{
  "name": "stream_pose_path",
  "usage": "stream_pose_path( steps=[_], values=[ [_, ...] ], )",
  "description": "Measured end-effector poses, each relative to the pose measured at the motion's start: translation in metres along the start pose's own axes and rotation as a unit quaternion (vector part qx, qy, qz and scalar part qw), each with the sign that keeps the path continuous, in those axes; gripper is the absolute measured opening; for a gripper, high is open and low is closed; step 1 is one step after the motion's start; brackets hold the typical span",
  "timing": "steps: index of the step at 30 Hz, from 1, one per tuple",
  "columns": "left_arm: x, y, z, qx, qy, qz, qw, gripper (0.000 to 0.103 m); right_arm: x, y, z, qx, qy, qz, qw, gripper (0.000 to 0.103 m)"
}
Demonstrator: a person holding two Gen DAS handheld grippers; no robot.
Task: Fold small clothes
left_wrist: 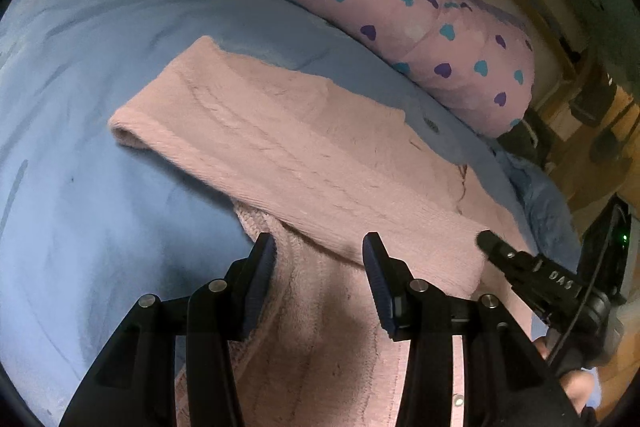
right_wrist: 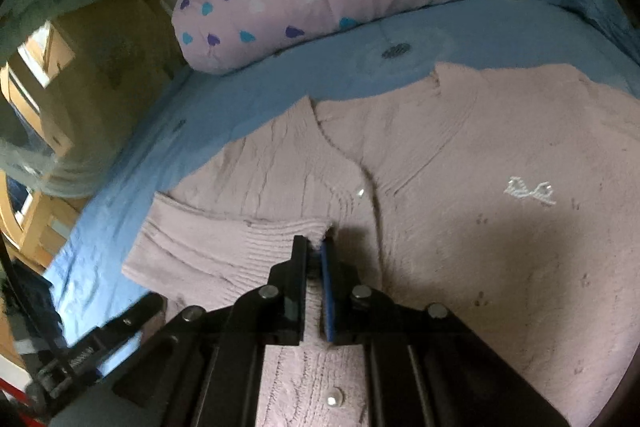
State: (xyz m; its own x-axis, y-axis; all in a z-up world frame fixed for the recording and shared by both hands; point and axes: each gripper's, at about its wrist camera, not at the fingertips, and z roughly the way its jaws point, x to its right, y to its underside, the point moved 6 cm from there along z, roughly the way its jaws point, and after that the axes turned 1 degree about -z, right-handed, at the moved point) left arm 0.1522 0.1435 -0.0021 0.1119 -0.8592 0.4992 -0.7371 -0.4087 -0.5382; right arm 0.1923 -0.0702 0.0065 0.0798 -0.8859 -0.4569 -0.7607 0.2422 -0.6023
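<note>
Blue sheeting covered the bed [left_wrist: 100, 187], with a pink pillow printed with teal and purple hearts [left_wrist: 400, 7] along its far edge. On the sheet lay the fuzzy pink knitted cardigan [right_wrist: 480, 207], front up, one sleeve [left_wrist: 260, 131] folded across it, its long axis running away from the left tongs [left_wrist: 320, 251] toward the upper left. Those left tongs stood spread above the knit, holding nothing. The right tongs [right_wrist: 316, 247] were pressed together on the ribbed cuff [right_wrist: 256, 247] of the other sleeve, so the right hand seemed better placed to carry it across the body.
</note>
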Motion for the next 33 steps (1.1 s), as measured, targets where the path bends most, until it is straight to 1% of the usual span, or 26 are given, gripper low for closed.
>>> stream_pose_path(
  steps=[2,5,9,12,15,18,19,21,22,24,25,27,28,29,30,31,32,33],
  values=[
    [-0.001,0.001,-0.002,0.003,0.003,-0.010,0.9999,0.025,0.008,-0.010,-0.010,0.016,0.006,0.010,1.000,0.006],
    [-0.008,-0.002,-0.011,0.029,0.017,-0.034,0.9989,0.025,0.023,-0.029,-0.024,0.037,0.018,0.016,0.999,0.006],
    [-0.015,-0.007,-0.014,0.043,0.019,-0.051,0.9976,0.025,0.052,-0.049,-0.049,0.065,0.038,0.015,0.997,0.006],
    [-0.017,-0.011,-0.011,0.046,0.012,-0.049,0.9977,0.025,0.080,-0.059,-0.070,0.083,0.057,0.025,0.995,0.006],
    [-0.020,-0.027,-0.011,0.058,0.004,-0.040,0.9975,0.025,0.114,-0.057,-0.083,0.081,0.071,0.051,0.993,0.006],
    [-0.032,-0.055,-0.013,0.070,0.002,-0.053,0.9961,0.025,0.142,-0.042,-0.087,0.062,0.083,0.072,0.992,0.006],
    [-0.037,-0.066,-0.011,0.069,0.001,-0.062,0.9956,0.025,0.149,-0.036,-0.088,0.059,0.087,0.075,0.992,0.006],
    [-0.043,-0.081,0.002,0.043,-0.004,-0.067,0.9968,0.025,0.163,-0.025,-0.092,0.057,0.092,0.083,0.991,0.006],
    [-0.042,-0.087,0.017,0.004,-0.004,-0.059,0.9982,0.025,0.169,-0.020,-0.094,0.054,0.088,0.090,0.991,0.006],
    [-0.037,-0.091,0.037,-0.039,-0.005,-0.036,0.9986,0.025,0.176,-0.011,-0.095,0.046,0.082,0.094,0.991,0.006],
    [-0.033,-0.091,0.049,-0.061,-0.018,-0.008,0.9980,0.025,0.176,-0.009,-0.096,0.043,0.082,0.093,0.991,0.006],
    [-0.027,-0.088,0.064,-0.076,-0.045,0.038,0.9954,0.025,0.174,-0.008,-0.099,0.041,0.081,0.083,0.992,0.006],
    [-0.024,-0.088,0.069,-0.066,-0.045,0.067,0.9946,0.024,0.170,-0.008,-0.104,0.045,0.078,0.076,0.993,0.006],
    [-0.020,-0.086,0.072,-0.057,-0.053,0.090,0.9929,0.021,0.168,-0.009,-0.107,0.048,0.077,0.073,0.993,0.006],
    [-0.016,-0.085,0.073,-0.042,-0.058,0.114,0.9909,0.015,0.164,-0.008,-0.112,0.051,0.077,0.066,0.994,0.006],
    [-0.011,-0.084,0.073,-0.026,-0.052,0.134,0.9893,0.009,0.160,-0.008,-0.118,0.055,0.078,0.059,0.994,0.006],
    [-0.008,-0.083,0.071,-0.013,-0.044,0.139,0.9893,0.007,0.158,-0.007,-0.123,0.059,0.080,0.056,0.993,0.006],
    [-0.007,-0.084,0.068,-0.001,-0.039,0.133,0.9903,0.007,0.157,-0.006,-0.128,0.062,0.080,0.056,0.993,0.006]
  ],
)
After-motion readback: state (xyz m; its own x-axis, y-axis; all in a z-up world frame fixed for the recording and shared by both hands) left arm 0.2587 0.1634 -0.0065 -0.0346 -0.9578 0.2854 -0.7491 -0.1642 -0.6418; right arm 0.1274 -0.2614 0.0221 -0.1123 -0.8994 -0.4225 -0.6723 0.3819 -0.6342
